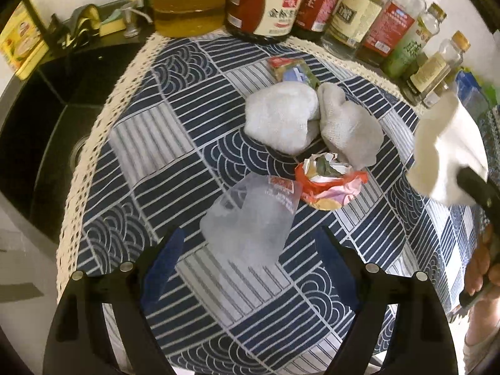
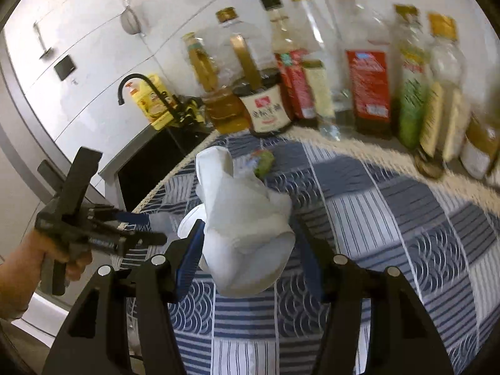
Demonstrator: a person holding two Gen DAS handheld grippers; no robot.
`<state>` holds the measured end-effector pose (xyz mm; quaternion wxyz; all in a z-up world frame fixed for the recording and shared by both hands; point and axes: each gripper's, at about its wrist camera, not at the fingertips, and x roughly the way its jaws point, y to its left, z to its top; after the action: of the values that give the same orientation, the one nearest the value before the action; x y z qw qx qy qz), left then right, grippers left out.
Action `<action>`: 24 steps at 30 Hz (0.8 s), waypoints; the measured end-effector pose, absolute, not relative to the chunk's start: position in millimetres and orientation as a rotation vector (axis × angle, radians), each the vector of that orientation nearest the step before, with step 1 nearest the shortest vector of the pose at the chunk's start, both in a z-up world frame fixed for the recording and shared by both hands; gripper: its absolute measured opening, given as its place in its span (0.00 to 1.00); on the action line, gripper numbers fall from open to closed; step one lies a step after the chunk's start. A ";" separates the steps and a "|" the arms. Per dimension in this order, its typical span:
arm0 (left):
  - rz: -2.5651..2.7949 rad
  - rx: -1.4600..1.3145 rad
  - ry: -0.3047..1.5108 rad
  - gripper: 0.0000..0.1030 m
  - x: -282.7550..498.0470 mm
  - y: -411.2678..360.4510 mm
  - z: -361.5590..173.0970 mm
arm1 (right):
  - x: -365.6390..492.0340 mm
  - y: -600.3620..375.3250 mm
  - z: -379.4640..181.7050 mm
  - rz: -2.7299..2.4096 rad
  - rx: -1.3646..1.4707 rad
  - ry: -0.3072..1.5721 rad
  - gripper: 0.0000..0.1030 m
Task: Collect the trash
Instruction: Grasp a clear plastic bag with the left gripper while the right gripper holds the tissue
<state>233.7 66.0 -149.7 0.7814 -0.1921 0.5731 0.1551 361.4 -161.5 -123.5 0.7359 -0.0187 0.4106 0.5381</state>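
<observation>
Trash lies on the blue patterned tablecloth (image 1: 175, 131): a clear plastic bag (image 1: 250, 215), an orange crumpled wrapper (image 1: 328, 181), two crumpled white paper towels (image 1: 281, 122) (image 1: 347, 125), and a green-red wrapper (image 1: 293, 70). My left gripper (image 1: 250, 250) is open and empty, with the clear bag between its fingers. My right gripper (image 2: 250, 240) is shut on a crumpled white paper (image 2: 247, 215) and holds it above the table; that paper also shows in the left wrist view (image 1: 447, 153). The left gripper shows in the right wrist view (image 2: 137, 228).
Several sauce and oil bottles (image 1: 265, 0) (image 2: 368, 87) stand along the back of the table. A black sink (image 1: 40, 143) with a black faucet (image 2: 137, 84) lies to the left. A yellow box (image 1: 18, 40) stands behind the sink.
</observation>
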 end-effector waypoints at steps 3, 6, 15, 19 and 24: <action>0.338 -0.386 1.272 0.81 240.9 67.5 -157.1 | 358.6 -172.5 -134.6 1.155 -0.020 0.937 0.56; 0.337 -0.361 1.287 0.81 244.1 69.4 -161.6 | 356.5 -182.0 -142.4 1.137 0.005 0.963 0.56; 0.299 -0.334 1.312 0.59 249.9 73.3 -174.9 | 350.5 -198.0 -160.2 1.099 0.044 1.021 0.56; 0.277 -0.332 1.298 0.58 246.6 71.1 -171.8 | 347.4 -201.1 -160.9 1.088 0.049 1.027 0.56; 0.269 -0.332 1.284 0.58 239.4 72.8 -164.6 | 341.0 -200.1 -158.3 1.073 0.049 1.027 0.56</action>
<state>239.4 72.8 -164.6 0.7797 -0.1535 0.5941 0.1247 341.0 -200.1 -158.3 0.7363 0.0223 0.4676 0.4886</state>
